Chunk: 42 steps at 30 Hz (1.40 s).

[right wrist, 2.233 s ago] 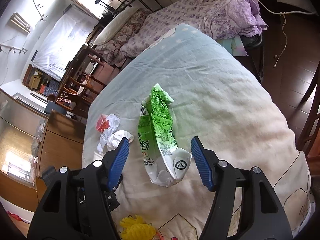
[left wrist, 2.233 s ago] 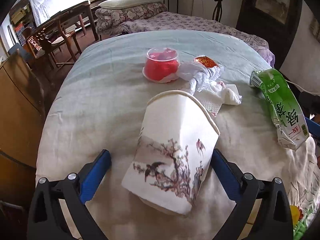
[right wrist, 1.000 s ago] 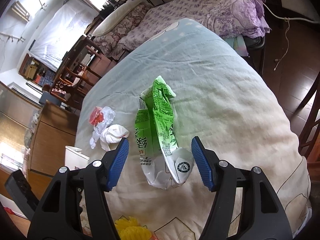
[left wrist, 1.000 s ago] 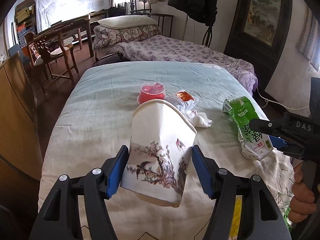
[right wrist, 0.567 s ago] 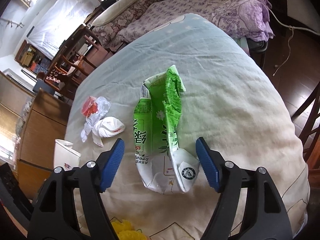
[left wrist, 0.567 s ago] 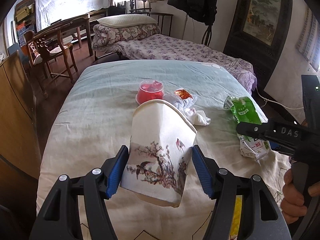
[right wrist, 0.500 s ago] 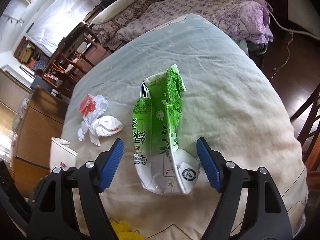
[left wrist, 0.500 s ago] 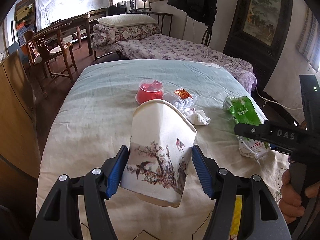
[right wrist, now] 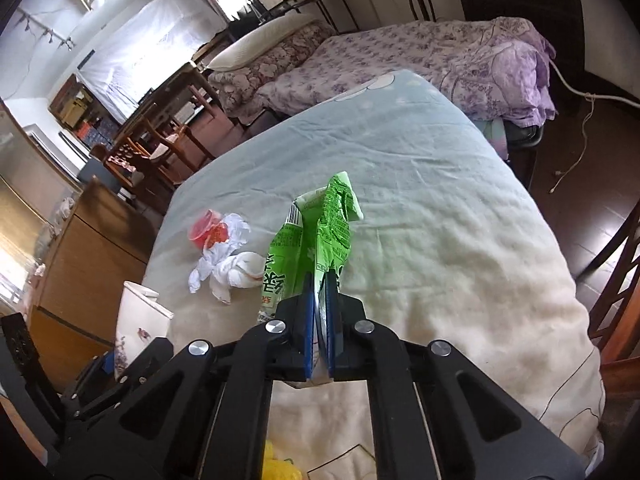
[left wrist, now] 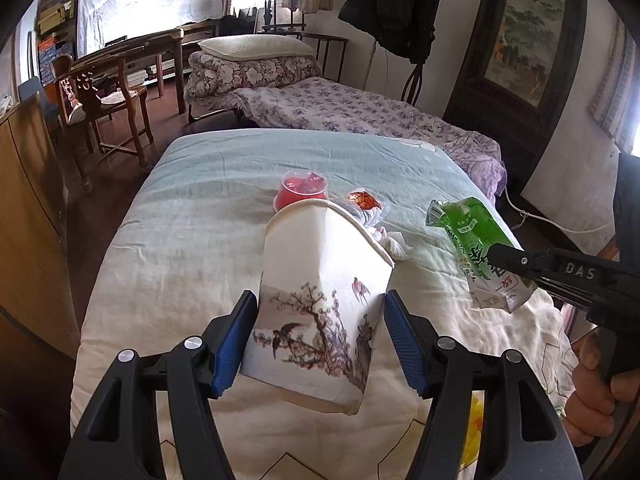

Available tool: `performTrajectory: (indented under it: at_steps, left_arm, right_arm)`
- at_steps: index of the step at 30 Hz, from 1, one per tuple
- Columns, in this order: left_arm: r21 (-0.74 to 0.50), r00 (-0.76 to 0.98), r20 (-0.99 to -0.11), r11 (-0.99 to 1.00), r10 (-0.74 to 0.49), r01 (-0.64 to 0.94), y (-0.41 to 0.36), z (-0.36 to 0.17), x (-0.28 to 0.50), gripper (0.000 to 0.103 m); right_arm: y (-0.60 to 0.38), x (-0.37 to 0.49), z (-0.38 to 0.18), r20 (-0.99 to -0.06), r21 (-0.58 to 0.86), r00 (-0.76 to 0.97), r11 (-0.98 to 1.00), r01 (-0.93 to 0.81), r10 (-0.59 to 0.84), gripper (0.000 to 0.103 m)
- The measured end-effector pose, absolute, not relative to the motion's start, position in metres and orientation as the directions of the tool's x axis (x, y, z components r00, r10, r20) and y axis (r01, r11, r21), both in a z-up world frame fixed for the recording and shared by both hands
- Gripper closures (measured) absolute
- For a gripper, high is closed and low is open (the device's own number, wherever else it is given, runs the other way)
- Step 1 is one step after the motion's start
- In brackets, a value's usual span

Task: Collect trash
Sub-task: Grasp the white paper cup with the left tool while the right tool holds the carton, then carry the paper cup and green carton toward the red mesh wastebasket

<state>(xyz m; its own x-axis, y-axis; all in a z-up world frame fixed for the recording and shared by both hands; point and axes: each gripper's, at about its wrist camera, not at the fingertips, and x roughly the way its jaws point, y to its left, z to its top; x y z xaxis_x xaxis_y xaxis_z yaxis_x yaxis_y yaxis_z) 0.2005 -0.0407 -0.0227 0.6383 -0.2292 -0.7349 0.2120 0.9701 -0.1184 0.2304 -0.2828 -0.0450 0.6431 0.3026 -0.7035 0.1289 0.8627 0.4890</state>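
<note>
Since half a second ago the right gripper has gone from wide open around the crumpled green-and-white foil snack bag to fully pinched on its near white end — the blue pads meet with only the thin film between them. The bag's long axis runs straight out from the pads toward 12 o'clock, its torn green mouth farthest away, and it looks lifted off the pale cream-and-blue quilt.

The left gripper holds the white paper cup printed with a blossom branch and birds, pads pressed on both sides, its oval rolled rim tilted away toward 12. In the left wrist view the bag hangs at about 2 o'clock from the cup's mouth, so the right hand is the one to carry it over. Beyond the cup lie a red clear plastic tub and crumpled white tissue, soft and shapeless.
</note>
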Motion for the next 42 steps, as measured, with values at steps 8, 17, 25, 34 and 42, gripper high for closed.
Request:
performTrajectory:
  at_steps: [8,17,25,34,42]
  left_arm:
    - [-0.126,0.640,-0.732,0.969,-0.234,0.210,-0.041,-0.021,0.200,0.038]
    - [-0.150,0.638,-0.730,0.968,-0.244,0.199,-0.034,-0.020,0.193,0.038]
    - [-0.183,0.644,-0.719,0.965,-0.261,0.186,-0.024,-0.019,0.174,0.038]
    - [-0.254,0.677,-0.674,0.954,-0.294,0.162,-0.005,-0.012,0.132,0.038]
    - [-0.304,0.687,-0.643,0.936,-0.338,0.175,0.015,0.002,0.076,0.038]
  right_arm:
    - [-0.276,0.227,-0.041,-0.691,0.511,0.638,0.854,0.098,0.340,0.097]
    - [-0.274,0.217,-0.036,-0.670,0.523,0.652,0.849,0.075,0.355,0.097]
    - [-0.273,0.192,-0.033,-0.643,0.541,0.665,0.840,0.043,0.380,0.097]
    - [-0.280,0.153,-0.036,-0.592,0.571,0.693,0.821,0.001,0.411,0.097]
    - [-0.280,0.113,-0.035,-0.549,0.578,0.713,0.814,-0.053,0.436,0.097]
